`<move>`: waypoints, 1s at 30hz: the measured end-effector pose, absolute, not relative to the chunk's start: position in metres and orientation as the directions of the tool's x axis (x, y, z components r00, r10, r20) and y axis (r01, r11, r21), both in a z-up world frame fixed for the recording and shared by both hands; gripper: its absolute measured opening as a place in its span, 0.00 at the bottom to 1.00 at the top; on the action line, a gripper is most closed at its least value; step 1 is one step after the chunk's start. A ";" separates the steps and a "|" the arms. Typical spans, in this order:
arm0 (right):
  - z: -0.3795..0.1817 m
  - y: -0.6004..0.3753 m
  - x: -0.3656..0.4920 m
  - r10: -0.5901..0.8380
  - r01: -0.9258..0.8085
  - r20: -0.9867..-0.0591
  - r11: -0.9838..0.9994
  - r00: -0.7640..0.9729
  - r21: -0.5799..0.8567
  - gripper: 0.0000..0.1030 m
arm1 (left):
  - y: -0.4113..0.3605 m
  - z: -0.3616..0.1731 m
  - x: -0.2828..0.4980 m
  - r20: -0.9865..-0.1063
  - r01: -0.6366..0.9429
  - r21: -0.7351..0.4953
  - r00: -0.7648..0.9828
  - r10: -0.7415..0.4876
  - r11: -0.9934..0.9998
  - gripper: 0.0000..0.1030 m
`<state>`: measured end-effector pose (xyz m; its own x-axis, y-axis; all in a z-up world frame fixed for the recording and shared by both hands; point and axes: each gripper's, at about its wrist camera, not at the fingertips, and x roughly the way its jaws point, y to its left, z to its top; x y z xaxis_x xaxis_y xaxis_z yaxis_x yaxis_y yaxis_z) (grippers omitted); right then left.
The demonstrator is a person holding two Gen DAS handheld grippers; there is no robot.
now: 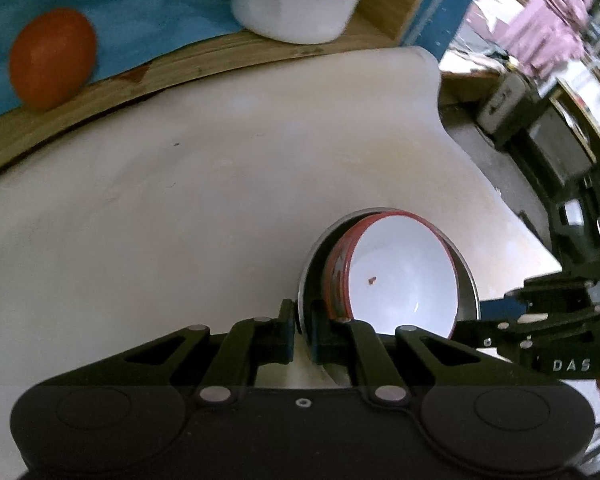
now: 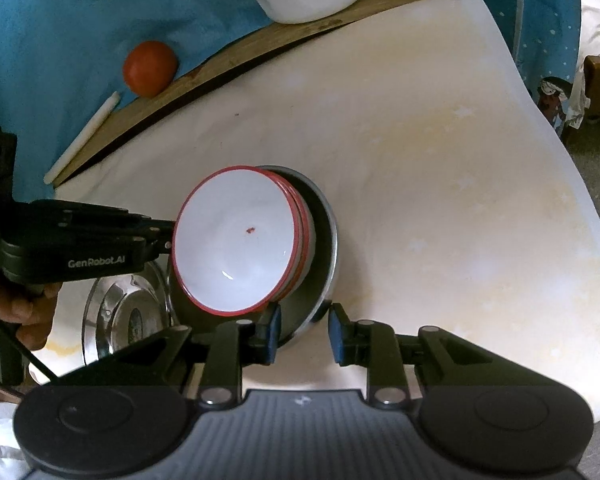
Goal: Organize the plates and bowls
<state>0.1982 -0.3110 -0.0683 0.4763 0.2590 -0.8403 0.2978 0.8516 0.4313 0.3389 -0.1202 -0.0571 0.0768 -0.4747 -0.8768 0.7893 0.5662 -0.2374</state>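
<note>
Already both grippers are meeting at the steel bowl's rim from opposite sides.

Nested red-rimmed enamel bowls (image 2: 236, 240) are sitting tilted inside the steel bowl (image 2: 320, 264) on the white mat (image 2: 440, 200), mouths facing up and leaning toward the left gripper (image 1: 303, 330), which is clamping the steel rim. Opposite, the right gripper (image 2: 302, 332) is straddling that rim, jaws apart, so neither arm is nearer; being round, the stack offers no long axis.

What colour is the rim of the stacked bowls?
Red, around a white inside; the stacked bowls sit in a metal bowl. Best seen from the right wrist.
</note>
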 end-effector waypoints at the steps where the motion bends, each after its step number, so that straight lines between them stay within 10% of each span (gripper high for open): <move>1: -0.068 -0.311 0.198 0.257 0.299 -0.841 0.852 0.475 0.430 0.26 | -0.120 -0.057 0.339 -0.876 0.780 -0.245 0.077 -0.476 0.576 0.06; 30: -0.032 -0.330 0.212 0.293 0.141 -0.804 0.897 0.518 0.418 0.22 | -0.103 -0.013 0.313 -0.813 0.600 -0.290 0.257 -0.523 0.746 0.06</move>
<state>0.2116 -0.3303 -0.0320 0.5181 0.2931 -0.8035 0.1408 0.8974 0.4182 0.3134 -0.1035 -0.0133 0.2575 -0.5227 -0.8127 0.6000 0.7458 -0.2895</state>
